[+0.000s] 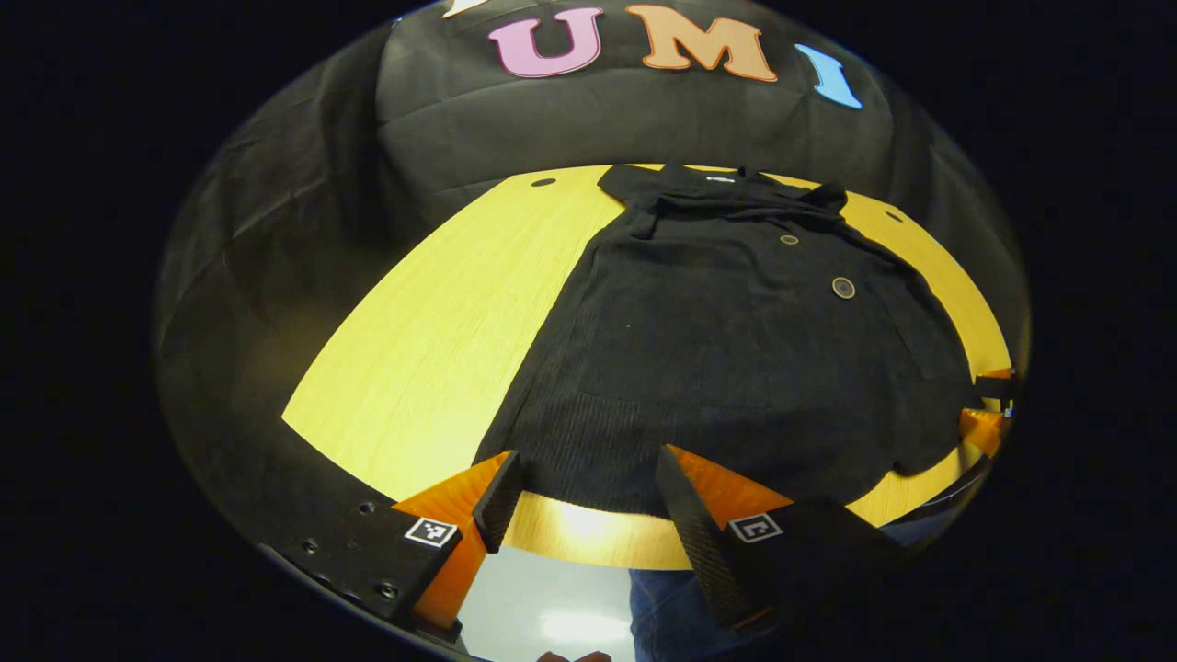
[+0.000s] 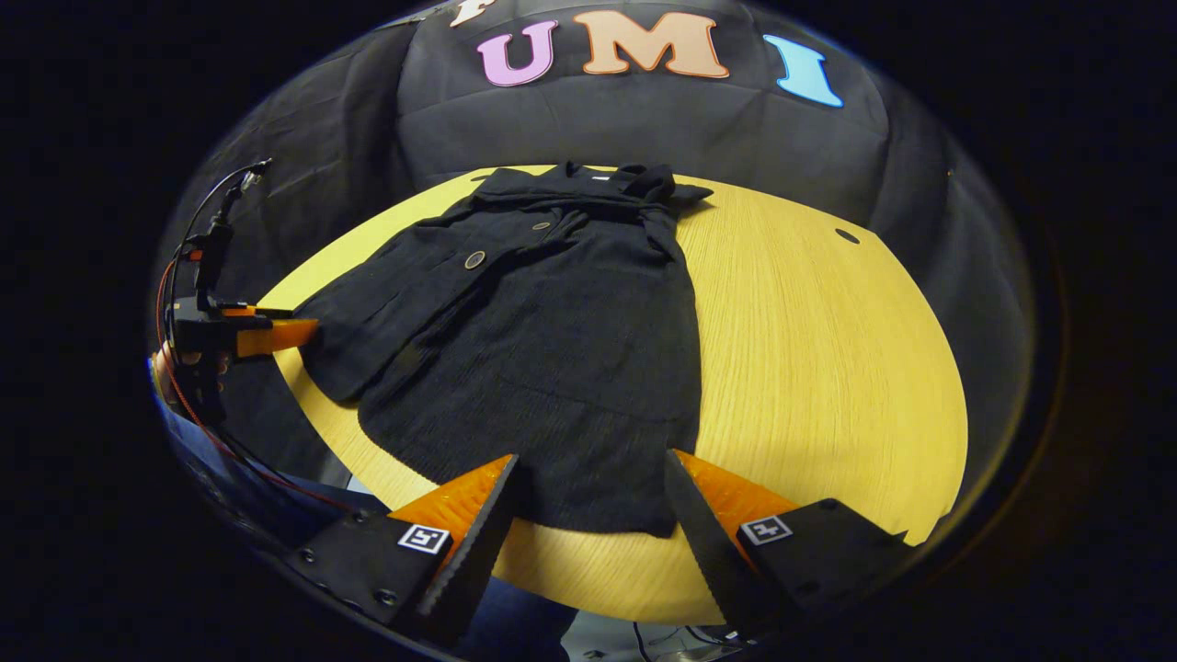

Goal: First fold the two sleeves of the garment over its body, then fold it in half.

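Observation:
A black buttoned garment (image 1: 736, 349) lies flat on the round yellow table (image 1: 432, 349), collar toward the booth wall and hem toward the near edge. My left gripper (image 1: 584, 469) is open, its fingers straddling the hem's left part from just above. In the right gripper view the same garment (image 2: 552, 349) spreads left of centre, and a sleeve (image 2: 395, 303) lies along its left side. My right gripper (image 2: 590, 469) is open over the hem's right corner with nothing between its fingers. The left gripper (image 2: 276, 333) also shows far left in that view, held by a hand.
Bare tabletop (image 2: 809, 368) stretches to the right of the garment in the right gripper view, and to its left in the left gripper view. Small dark holes (image 2: 847, 236) mark the table's far part. A person's blue trousers (image 1: 671, 616) stand at the near edge. Red cables (image 2: 184, 395) trail from the left gripper.

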{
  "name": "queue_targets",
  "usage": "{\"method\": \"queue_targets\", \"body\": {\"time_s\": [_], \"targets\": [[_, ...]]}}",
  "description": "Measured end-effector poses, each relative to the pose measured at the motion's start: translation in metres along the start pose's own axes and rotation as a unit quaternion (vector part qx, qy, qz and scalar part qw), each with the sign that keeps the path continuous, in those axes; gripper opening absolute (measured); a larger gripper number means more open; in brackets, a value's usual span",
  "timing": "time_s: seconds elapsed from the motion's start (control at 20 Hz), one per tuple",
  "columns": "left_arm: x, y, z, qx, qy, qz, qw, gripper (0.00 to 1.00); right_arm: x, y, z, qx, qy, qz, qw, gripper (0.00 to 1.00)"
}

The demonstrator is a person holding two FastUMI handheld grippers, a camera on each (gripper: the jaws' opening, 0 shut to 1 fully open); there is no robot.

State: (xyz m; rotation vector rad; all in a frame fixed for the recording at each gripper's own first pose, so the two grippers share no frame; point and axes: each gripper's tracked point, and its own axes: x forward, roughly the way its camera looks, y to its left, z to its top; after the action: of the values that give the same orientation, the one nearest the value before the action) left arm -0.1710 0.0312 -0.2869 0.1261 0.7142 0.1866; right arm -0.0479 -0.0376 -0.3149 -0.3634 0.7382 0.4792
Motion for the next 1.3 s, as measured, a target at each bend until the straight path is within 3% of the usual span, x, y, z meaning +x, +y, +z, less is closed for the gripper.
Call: {"method": "queue_targets", "body": {"time_s": [0.15,0.3,0.4,0.45,0.5,0.55,0.6,0.65,0.75,0.85,1.15,1.2,1.3], "targets": [[0.001,-0.004,-0.001,-0.052,-0.01,-0.014,0.999,0.89,0.0,0.001,-0.001,0.001,0.001,0.0,1.0,0.98],[0.003,-0.011,-0.003,-0.036,-0.016,-0.023,0.999,0.89,0.0,0.012,-0.001,-0.008,0.001,0.011,1.0,0.87],[0.003,-0.018,-0.003,-0.029,-0.024,-0.037,0.999,0.72,0.001,0.022,-0.001,-0.018,-0.004,0.015,1.0,0.63],[0.003,-0.021,-0.002,-0.031,-0.024,-0.04,0.998,0.59,0.001,0.024,-0.002,-0.022,-0.006,0.014,1.0,0.54],[0.002,-0.023,0.0,-0.033,-0.023,-0.044,0.998,0.55,0.001,0.026,-0.002,-0.02,-0.007,0.015,1.0,0.46],[0.003,-0.026,-0.002,-0.034,-0.021,-0.048,0.998,0.42,0.001,0.026,-0.002,-0.015,-0.007,0.015,1.0,0.38],[0.002,-0.029,-0.001,-0.035,-0.019,-0.056,0.998,0.37,0.001,0.026,-0.002,-0.012,-0.004,0.016,1.0,0.33],[0.001,-0.032,-0.001,-0.042,-0.017,-0.061,0.997,0.25,0.002,0.032,0.0,-0.008,-0.002,0.03,1.0,0.33],[0.001,-0.034,-0.001,-0.042,-0.014,-0.061,0.997,0.04,0.002,0.034,-0.001,-0.014,0.009,0.032,0.999,0.16],[0.003,-0.034,-0.001,-0.033,-0.007,-0.057,0.998,0.0,0.004,0.036,0.002,-0.031,0.016,0.03,0.999,0.11],[0.002,-0.033,-0.001,-0.018,0.014,-0.054,0.998,0.0,0.003,0.04,0.006,-0.026,0.024,0.036,0.999,0.11],[0.002,-0.034,0.0,-0.016,0.019,-0.058,0.998,0.0,0.003,0.04,0.008,-0.022,0.026,0.038,0.999,0.06],[0.0,-0.035,0.006,-0.015,0.019,-0.066,0.998,0.0,-0.001,0.042,0.013,-0.02,0.028,0.038,0.999,0.06]]}}
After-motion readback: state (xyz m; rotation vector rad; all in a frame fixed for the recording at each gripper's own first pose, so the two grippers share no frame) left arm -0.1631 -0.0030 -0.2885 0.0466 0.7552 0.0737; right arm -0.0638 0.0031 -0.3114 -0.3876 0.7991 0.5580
